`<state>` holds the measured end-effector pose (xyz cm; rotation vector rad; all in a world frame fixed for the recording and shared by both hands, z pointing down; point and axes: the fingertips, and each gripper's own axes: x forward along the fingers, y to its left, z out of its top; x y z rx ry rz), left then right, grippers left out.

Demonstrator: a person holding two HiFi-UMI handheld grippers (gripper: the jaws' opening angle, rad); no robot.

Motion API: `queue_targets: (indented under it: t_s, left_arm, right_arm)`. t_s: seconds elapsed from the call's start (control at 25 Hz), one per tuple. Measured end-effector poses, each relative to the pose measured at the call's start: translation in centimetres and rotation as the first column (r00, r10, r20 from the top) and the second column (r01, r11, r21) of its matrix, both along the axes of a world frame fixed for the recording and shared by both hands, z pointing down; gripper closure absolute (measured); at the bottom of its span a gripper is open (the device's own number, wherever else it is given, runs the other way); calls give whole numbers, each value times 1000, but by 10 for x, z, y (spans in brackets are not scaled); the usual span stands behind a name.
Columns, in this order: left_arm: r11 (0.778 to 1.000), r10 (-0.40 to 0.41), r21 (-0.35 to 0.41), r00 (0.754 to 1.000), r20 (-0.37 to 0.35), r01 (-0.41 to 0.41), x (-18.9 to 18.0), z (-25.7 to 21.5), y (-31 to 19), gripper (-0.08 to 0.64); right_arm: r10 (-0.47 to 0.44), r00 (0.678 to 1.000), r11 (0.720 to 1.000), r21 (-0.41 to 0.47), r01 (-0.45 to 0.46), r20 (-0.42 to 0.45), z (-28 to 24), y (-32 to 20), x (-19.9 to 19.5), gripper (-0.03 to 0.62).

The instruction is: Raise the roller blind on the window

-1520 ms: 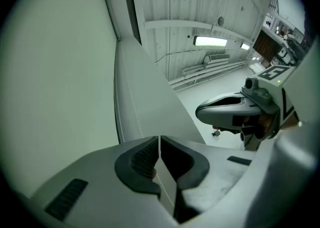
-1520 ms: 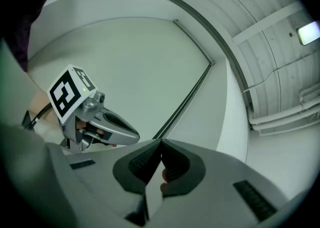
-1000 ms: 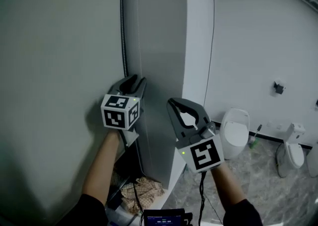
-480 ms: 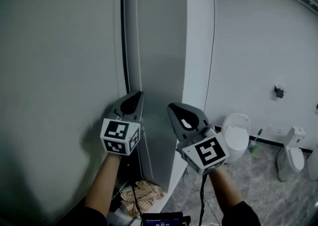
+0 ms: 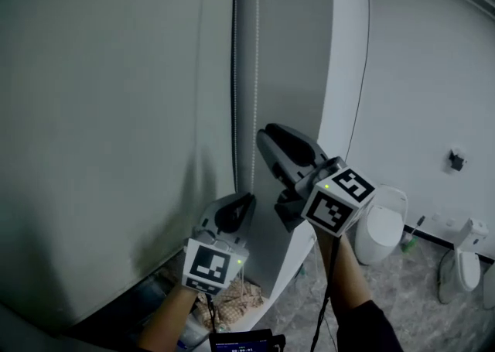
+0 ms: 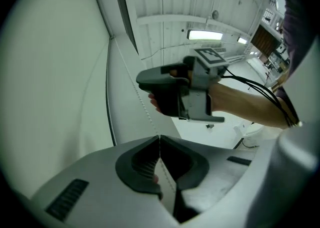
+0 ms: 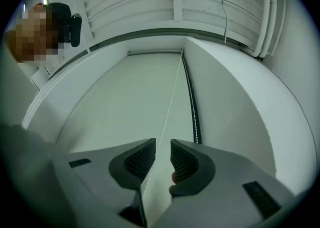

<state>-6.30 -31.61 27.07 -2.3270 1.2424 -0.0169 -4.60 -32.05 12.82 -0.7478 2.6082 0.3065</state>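
Straddling 1 bead chain (image 5: 255, 72), 2 grippers (image 5: 249, 197) (image 5: 267, 135)

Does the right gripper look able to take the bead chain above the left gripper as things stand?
Probably yes. The right gripper has its jaws apart, and the bead chain runs between them with nothing in the way. The left gripper is shut on it lower down.

Dim, even light; fisheye-warped edges

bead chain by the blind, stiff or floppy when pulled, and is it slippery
Probably floppy and light: the bead chain is thin and runs straight only where it hangs above the shut left gripper. Its small beads could slip through the open right gripper unless its jaws close firmly.
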Motion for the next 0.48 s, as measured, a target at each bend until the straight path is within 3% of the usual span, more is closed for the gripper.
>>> queue_targets:
  t_s: [0.24,0.28,0.32,0.48]
  left_arm:
    - [997,17,-80,998,62,-12,17,61,21,543]
    - [995,18,-94,998,60,-12,16,70,22,543]
    - [994,15,-106,998,55,-9,15,76,23,543]
    - [987,-2,-158,997,80,14,11,85,22,543]
  right_arm:
    - [-36,998,999,15,35,43,-13,15,-4,520]
    - [-19,999,1000,20,18,48,-14,16,-3,522]
    - [0,999,1000,23,-1,48,-13,15,-2,566]
    - [101,995,993,60,-100,-12,-5,9,1,574]
